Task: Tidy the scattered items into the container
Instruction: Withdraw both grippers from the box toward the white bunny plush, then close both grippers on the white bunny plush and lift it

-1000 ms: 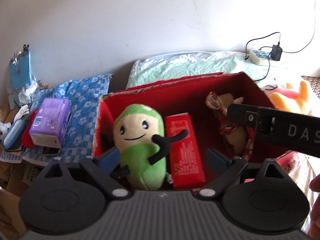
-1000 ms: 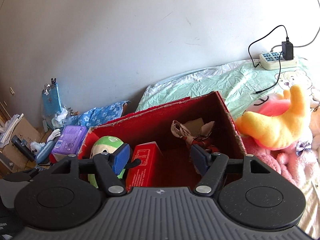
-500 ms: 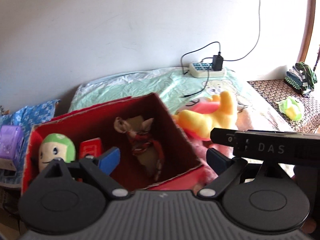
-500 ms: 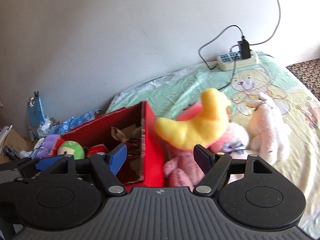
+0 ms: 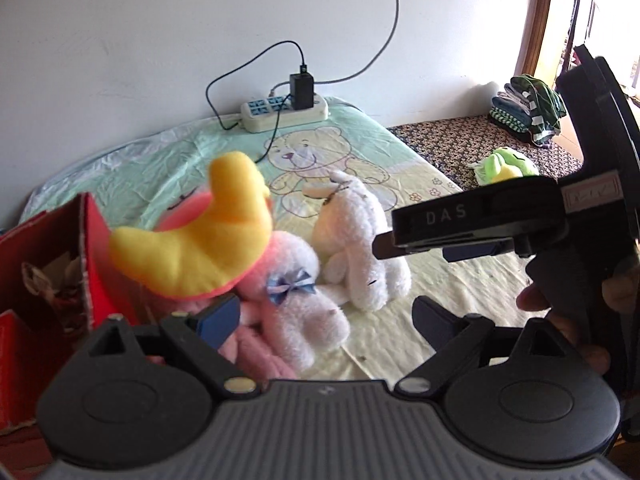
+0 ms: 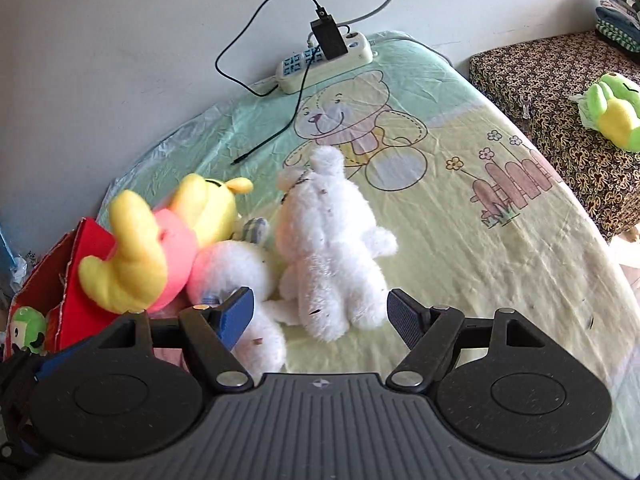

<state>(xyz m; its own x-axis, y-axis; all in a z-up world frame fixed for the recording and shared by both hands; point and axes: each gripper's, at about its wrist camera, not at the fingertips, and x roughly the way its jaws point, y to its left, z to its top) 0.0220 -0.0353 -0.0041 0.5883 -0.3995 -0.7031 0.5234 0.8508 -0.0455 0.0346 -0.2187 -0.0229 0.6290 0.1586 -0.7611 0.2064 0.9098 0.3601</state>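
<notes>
Covering most of both views, the bed sheet point(image 6: 460, 248) carries the toys. At its left edge we see the red box point(image 5: 96, 264), a green plush point(image 6: 24, 328) inside. Against the box's right wall leans the yellow and pink plush point(image 6: 152, 248), touching the pink-white plush point(image 6: 236, 272); the white plush dog point(image 6: 332, 256) sits just beside them (upright). We hold the left gripper point(image 5: 324, 316) and the right gripper point(image 6: 320, 312) over them, both spread wide and empty. A power strip point(image 6: 324, 64) lies at the far edge.
</notes>
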